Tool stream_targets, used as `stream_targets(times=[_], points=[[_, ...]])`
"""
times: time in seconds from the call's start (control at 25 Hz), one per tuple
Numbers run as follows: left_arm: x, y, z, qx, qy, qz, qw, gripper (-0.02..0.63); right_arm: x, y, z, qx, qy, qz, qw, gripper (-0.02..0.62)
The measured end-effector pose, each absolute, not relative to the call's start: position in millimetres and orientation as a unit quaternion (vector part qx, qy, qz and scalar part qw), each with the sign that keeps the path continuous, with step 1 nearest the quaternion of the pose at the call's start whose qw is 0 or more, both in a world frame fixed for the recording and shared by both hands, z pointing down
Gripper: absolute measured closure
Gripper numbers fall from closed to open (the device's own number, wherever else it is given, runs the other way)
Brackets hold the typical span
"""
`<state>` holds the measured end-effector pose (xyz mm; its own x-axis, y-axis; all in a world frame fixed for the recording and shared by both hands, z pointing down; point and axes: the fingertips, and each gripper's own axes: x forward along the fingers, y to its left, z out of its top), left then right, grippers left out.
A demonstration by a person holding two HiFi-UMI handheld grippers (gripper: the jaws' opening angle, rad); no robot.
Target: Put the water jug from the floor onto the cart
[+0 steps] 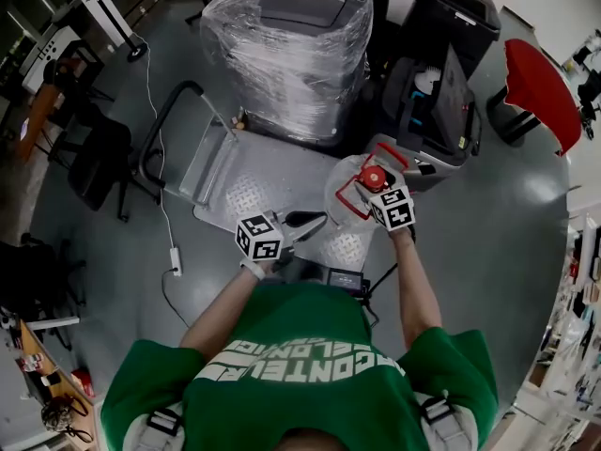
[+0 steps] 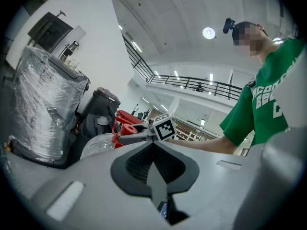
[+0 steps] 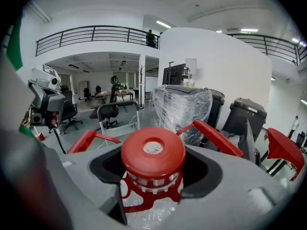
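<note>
Head view, left to right: black office chair far left, with a white cable running down the floor beside it. Next is the cart, its handle upright at the left end and the grey deck stretching right. Most of the deck is bare. The left forearm angles up from the green sleeve. The left gripper is held level over the deck's near edge and points right toward the jug. In the left gripper view its jaws are together with nothing between them. The water jug stands upright at the deck's right end, close to the edge. I cannot tell whether its base sits on the deck. The right arm reaches almost straight forward, and the right gripper tips down onto the jug top. In the right gripper view its jaws stand wide, clamped round the neck under the red cap. A film-wrapped stack crowds the deck's far edge. An open black bin sits just beside the jug, so that side is tight. Right of the right arm lies a broad stretch of grey floor, with a red chair well apart at the far right.
</note>
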<state>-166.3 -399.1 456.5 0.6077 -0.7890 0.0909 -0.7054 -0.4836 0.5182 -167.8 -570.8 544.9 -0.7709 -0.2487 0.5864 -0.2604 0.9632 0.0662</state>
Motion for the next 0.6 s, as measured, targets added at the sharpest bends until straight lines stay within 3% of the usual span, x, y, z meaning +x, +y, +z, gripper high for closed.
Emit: stream_targets(times=[0.6], points=[[-150,-401,468,0.854,-0.431,-0.072,0.282,0.595,-166,-552,562,0.097,-0.940,0.008,0.328,0.291]])
